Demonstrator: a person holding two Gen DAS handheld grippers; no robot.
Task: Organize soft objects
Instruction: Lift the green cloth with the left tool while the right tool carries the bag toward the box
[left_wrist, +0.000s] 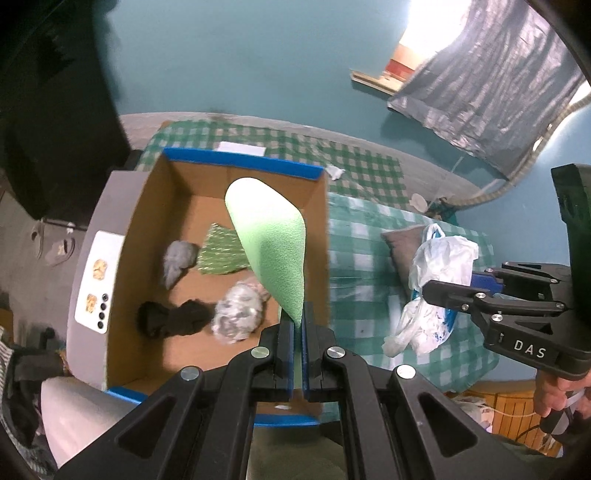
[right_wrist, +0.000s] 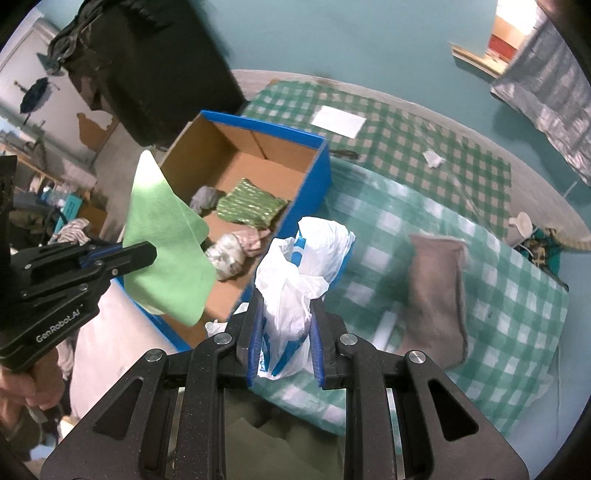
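My left gripper (left_wrist: 298, 321) is shut on a light green cloth (left_wrist: 271, 240), which hangs over the right side of an open cardboard box (left_wrist: 147, 206) with blue edges. In the right wrist view that left gripper (right_wrist: 147, 253) and green cloth (right_wrist: 166, 251) are at the left, above the box's (right_wrist: 317, 173) near wall. My right gripper (right_wrist: 286, 332) is shut on a white and blue plastic bag (right_wrist: 299, 266), held over the checked bedspread (right_wrist: 498, 332) just right of the box. The left wrist view shows the right gripper (left_wrist: 432, 290) with the bag (left_wrist: 439, 266).
In the box lie a green patterned cloth (left_wrist: 221, 254), a grey wad (left_wrist: 177, 258), a black cloth (left_wrist: 173, 317) and a pale bundle (left_wrist: 238, 310). A grey-brown cushion (right_wrist: 436, 295) rests on the bedspread. A white paper (right_wrist: 338, 121) lies behind the box. A hand (right_wrist: 22, 384) holds the left gripper's handle.
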